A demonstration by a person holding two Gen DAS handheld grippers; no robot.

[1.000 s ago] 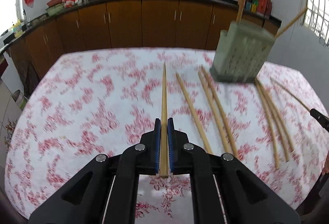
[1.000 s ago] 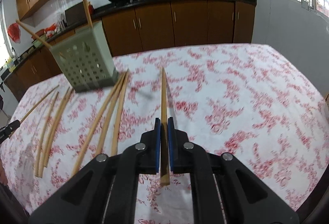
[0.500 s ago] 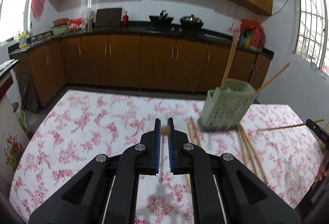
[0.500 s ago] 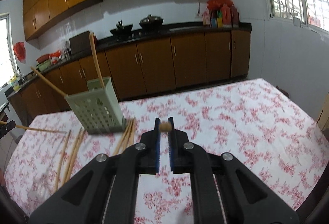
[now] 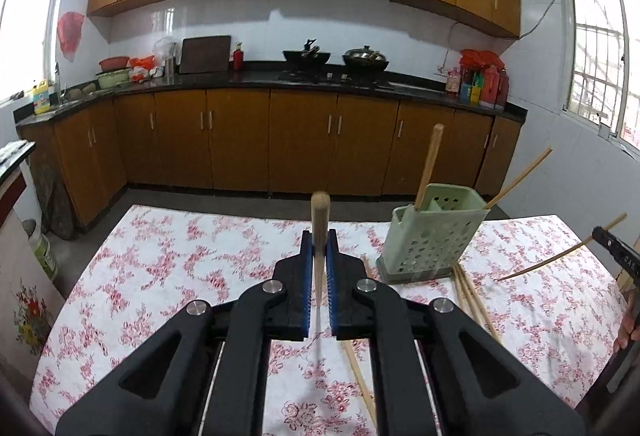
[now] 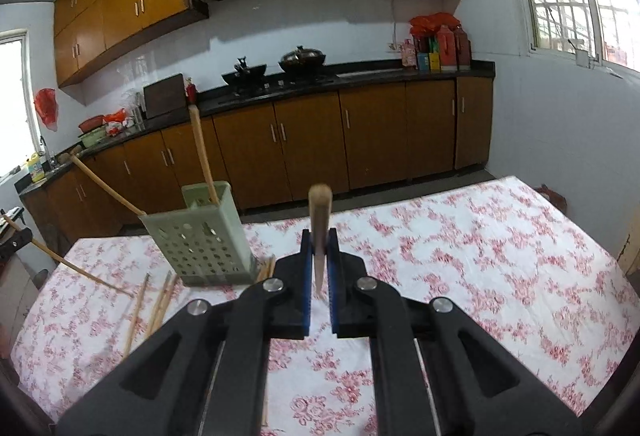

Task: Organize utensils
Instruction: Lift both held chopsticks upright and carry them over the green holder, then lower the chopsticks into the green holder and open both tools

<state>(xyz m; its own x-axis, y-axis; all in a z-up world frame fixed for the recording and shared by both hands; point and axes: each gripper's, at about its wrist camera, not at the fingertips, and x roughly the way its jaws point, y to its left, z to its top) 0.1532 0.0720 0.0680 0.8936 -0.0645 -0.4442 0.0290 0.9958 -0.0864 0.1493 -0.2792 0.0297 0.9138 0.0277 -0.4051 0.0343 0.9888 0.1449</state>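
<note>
My left gripper (image 5: 319,248) is shut on a wooden chopstick (image 5: 320,224) that stands upright, raised above the table. My right gripper (image 6: 319,248) is shut on another wooden chopstick (image 6: 320,220), also upright. A pale green perforated utensil holder (image 5: 430,240) stands to the right in the left wrist view and to the left in the right wrist view (image 6: 200,240); it holds two chopsticks (image 5: 428,163). Loose chopsticks (image 5: 472,300) lie on the flowered tablecloth beside the holder. The right gripper with its chopstick (image 5: 560,256) shows at the left view's right edge.
The table wears a white cloth with red flowers (image 5: 160,276). Brown kitchen cabinets and a black counter (image 5: 280,83) with woks run along the far wall. Loose chopsticks (image 6: 156,304) lie left of the holder in the right wrist view.
Both grippers have lifted their chopsticks off the table and tilted them up to near vertical; the views have swung from the tabletop up to the kitchen wall.
</note>
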